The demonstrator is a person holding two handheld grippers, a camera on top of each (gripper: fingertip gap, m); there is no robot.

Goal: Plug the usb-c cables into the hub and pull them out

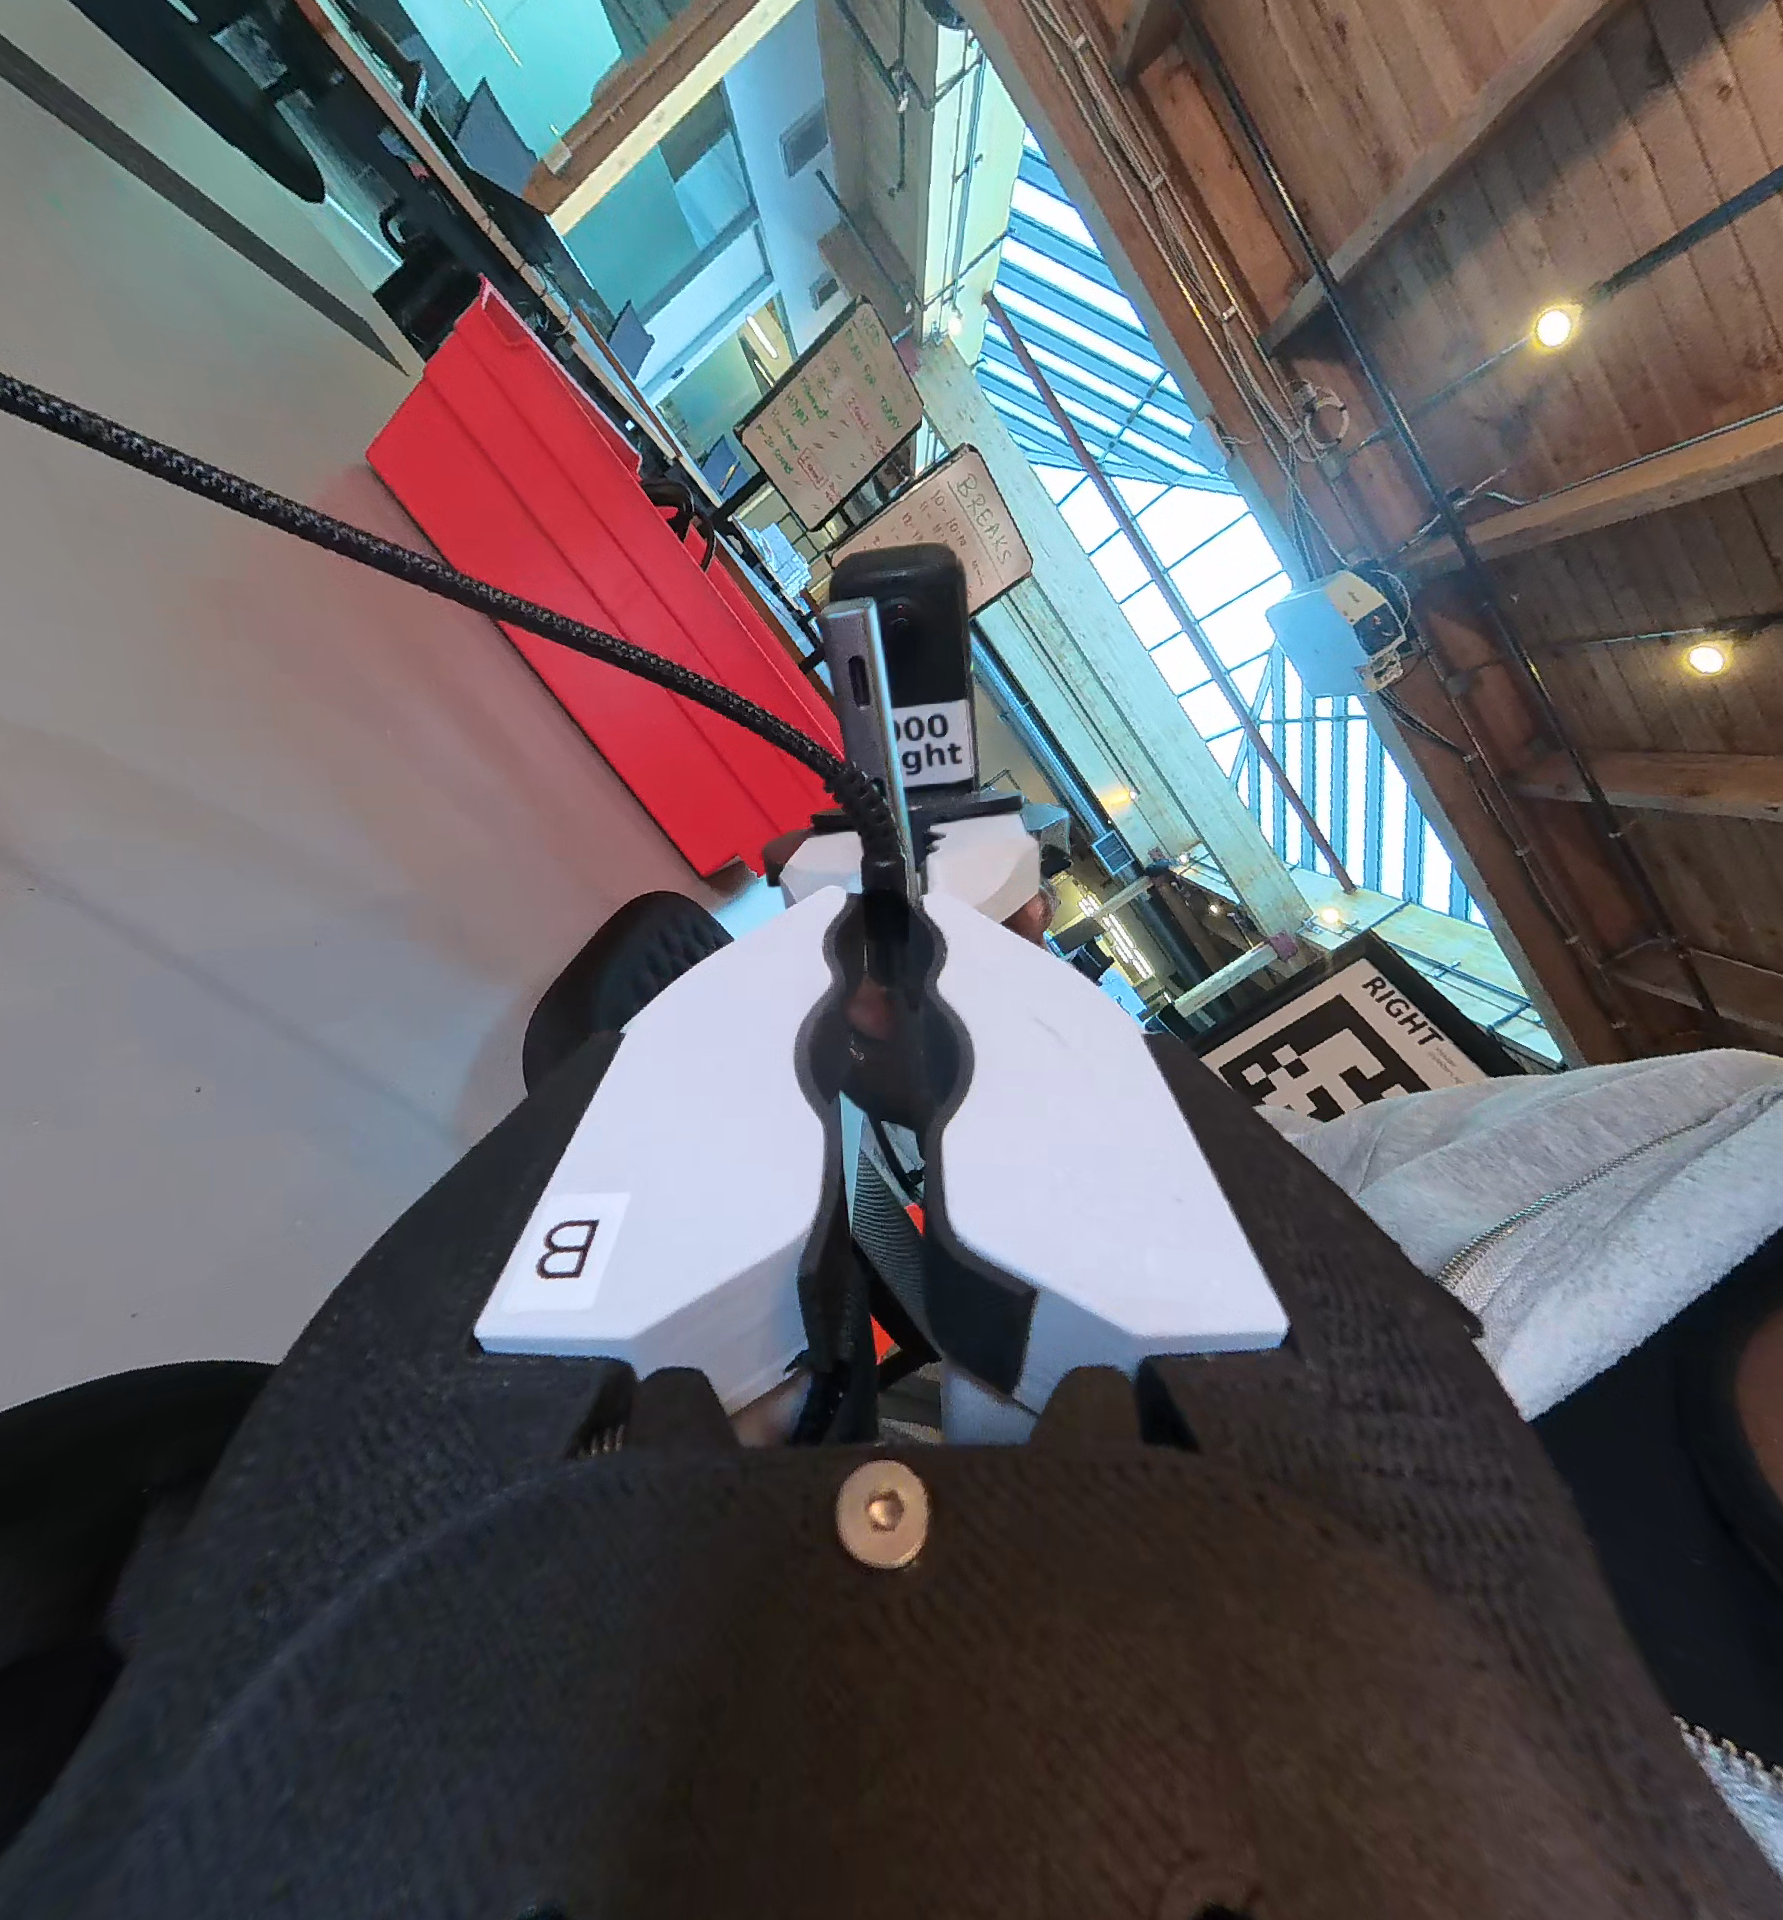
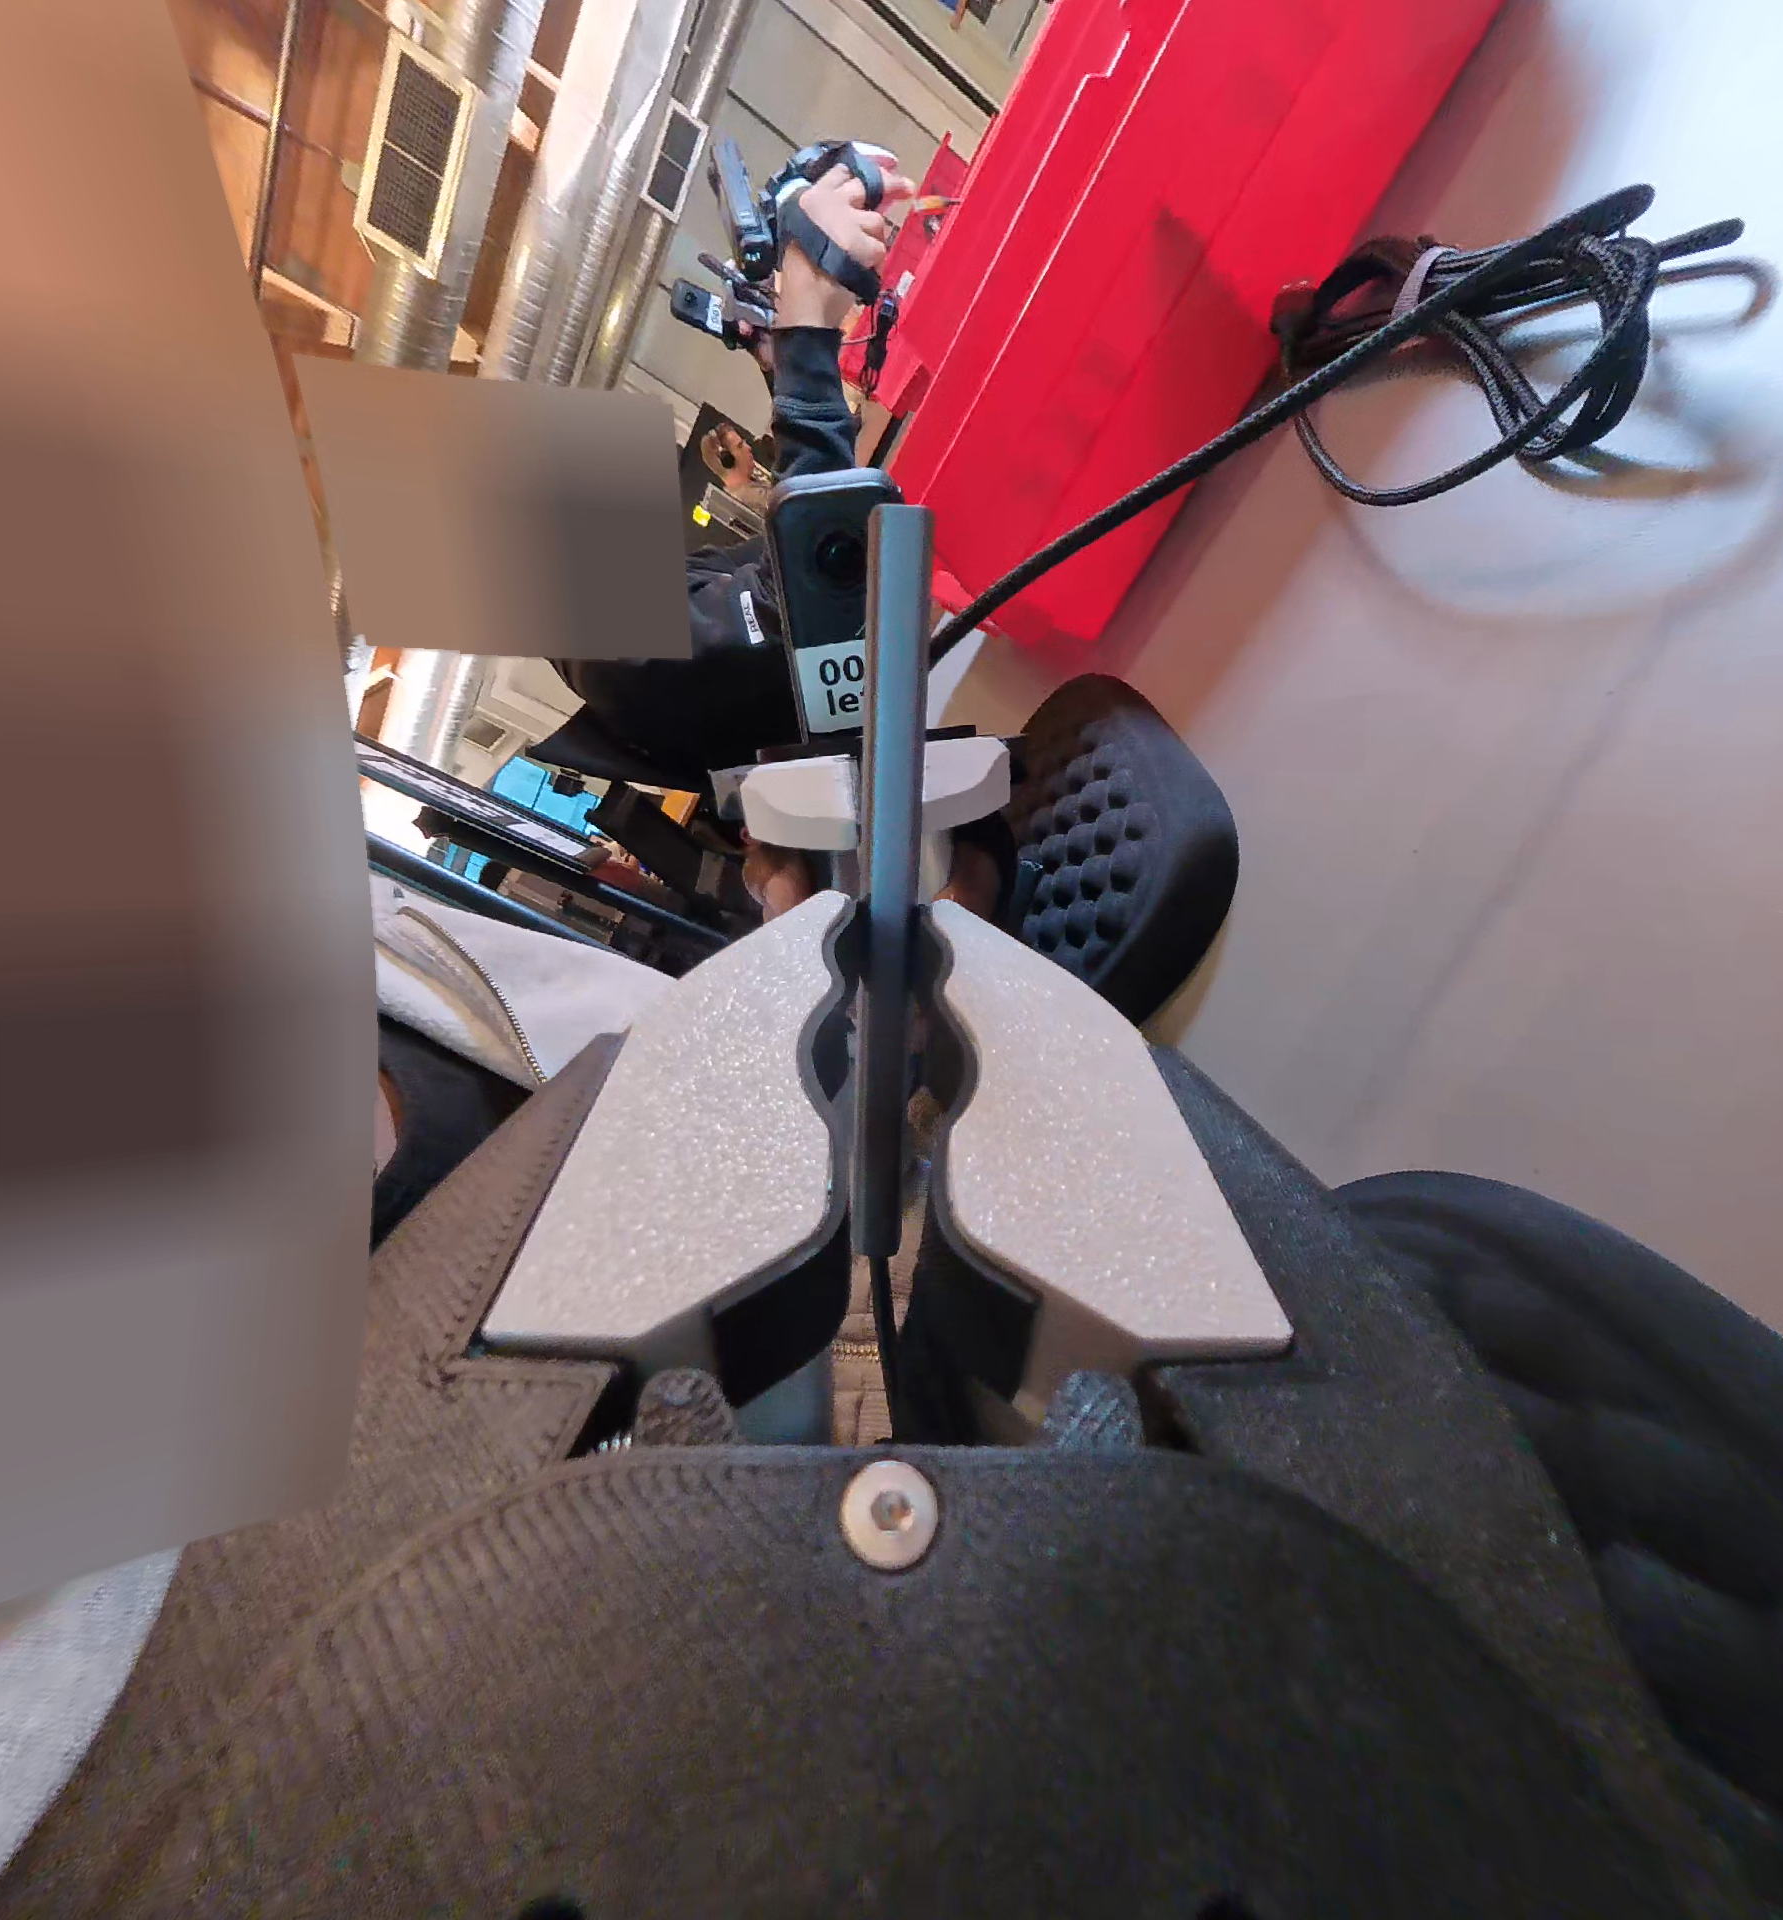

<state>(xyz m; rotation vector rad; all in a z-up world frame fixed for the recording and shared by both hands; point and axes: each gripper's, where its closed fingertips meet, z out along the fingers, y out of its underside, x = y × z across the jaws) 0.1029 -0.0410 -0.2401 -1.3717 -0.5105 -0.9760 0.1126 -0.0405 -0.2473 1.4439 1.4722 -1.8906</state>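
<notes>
Left hand-held gripper [image 1: 882,935] clamped on black braided cable [image 1: 367,540], right hand-held gripper [image 2: 892,935] pinching slim grey hub [image 2: 892,831] edge-on

**Right gripper clamps the hub edge-on**

The right gripper [image 2: 889,940] has its 2 white fingers [image 2: 700,1122] pressed against a thin grey hub [image 2: 892,831], which stands upright between them. Beyond it the left gripper [image 2: 871,795] faces back. A black braided cable [image 2: 1126,509] runs across the white table [image 2: 1489,935] to a coiled bundle [image 2: 1489,322] beside a red case [image 2: 1126,260].
</notes>
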